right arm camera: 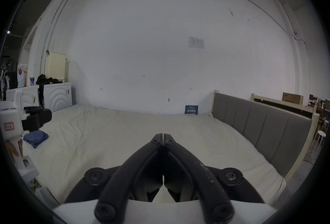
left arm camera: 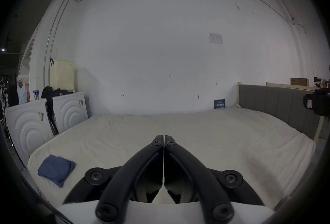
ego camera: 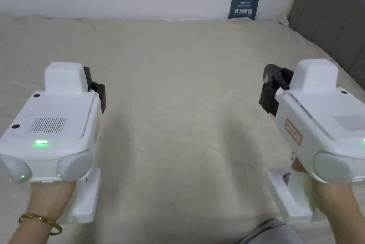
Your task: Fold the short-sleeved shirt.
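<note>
A dark blue garment [left arm camera: 55,170] lies folded into a small square near the bed's left edge; it also appears in the right gripper view as the blue garment [right arm camera: 35,137], beyond the left gripper's body. My left gripper [left arm camera: 164,137] hovers above the cream bedsheet with its jaws pressed together and nothing between them. My right gripper [right arm camera: 163,135] is likewise shut and empty. In the head view the left gripper [ego camera: 98,93] and the right gripper [ego camera: 272,91] are held level over the bed [ego camera: 185,113], far apart, each in a hand.
A grey padded headboard [right arm camera: 264,129] runs along the bed's right side. White cabinets [left arm camera: 35,120] with dark clothes and a cream basket stand to the left. A small blue sign [ego camera: 243,8] leans on the white wall behind the bed.
</note>
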The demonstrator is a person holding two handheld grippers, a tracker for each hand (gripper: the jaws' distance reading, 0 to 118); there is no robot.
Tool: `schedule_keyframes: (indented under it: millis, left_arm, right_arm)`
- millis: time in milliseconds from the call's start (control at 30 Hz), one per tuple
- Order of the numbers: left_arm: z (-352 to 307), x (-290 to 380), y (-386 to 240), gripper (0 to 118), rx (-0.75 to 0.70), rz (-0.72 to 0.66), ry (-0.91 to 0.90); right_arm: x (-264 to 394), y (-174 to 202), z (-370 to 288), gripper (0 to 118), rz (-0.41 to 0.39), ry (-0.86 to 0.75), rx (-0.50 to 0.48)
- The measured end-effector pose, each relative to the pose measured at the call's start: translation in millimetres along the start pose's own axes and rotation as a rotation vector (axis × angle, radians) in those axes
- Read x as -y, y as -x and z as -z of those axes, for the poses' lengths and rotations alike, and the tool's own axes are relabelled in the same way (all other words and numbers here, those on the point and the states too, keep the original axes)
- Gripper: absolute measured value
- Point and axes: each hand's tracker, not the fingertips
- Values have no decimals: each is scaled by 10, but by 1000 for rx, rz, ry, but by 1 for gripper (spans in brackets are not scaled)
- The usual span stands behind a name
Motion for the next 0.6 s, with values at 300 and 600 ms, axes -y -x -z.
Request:
schedule_keyframes:
  millis: [300, 600]
  left_arm:
    - [-152, 332, 77, 1, -38, -18, 72]
    - [-237, 271, 94, 82, -24, -12, 77]
  right_arm:
    - [333, 152, -31, 2, 22, 92, -49]
    - [301, 154, -76, 83, 41, 85, -41]
